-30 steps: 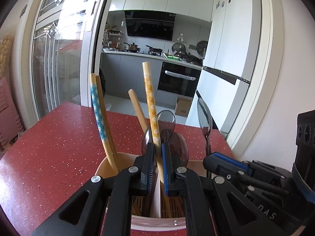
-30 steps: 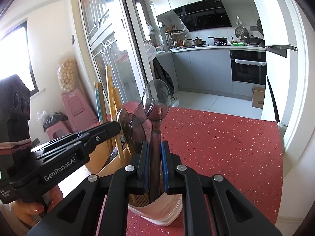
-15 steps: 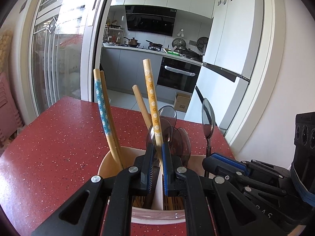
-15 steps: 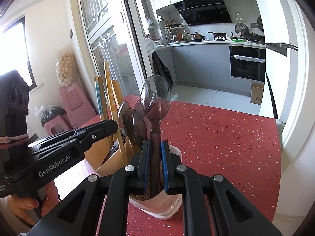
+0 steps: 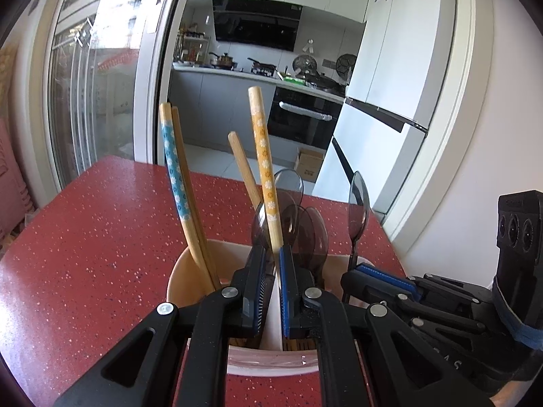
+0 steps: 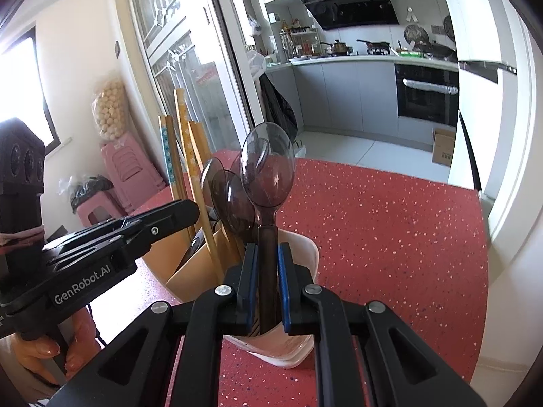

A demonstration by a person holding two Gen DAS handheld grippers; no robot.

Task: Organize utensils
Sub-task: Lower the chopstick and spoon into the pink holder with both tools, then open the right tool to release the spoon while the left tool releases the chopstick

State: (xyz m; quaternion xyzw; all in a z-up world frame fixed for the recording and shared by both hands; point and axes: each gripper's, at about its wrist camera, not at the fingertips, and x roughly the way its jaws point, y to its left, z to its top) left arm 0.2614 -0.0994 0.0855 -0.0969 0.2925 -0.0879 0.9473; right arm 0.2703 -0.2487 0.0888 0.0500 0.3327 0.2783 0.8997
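The utensil holder (image 5: 190, 271) stood on the red worktop (image 5: 101, 230). At its left side a blue-patterned chopstick (image 5: 174, 169) leaned against the rim alongside a plain one. The left claw (image 5: 271, 271) was closed narrowly on the yellow-patterned chopstick (image 5: 264, 176), which rose steeply from between the pads, its lower end inside the holder. Just right of it, several smoky plastic spoons (image 5: 309, 230) stood in the holder. Further right, the right claw (image 6: 264, 271) was clamped on the handle of a translucent spoon (image 6: 266, 166), held upright with its bowl uppermost, directly above the holder's right compartment.
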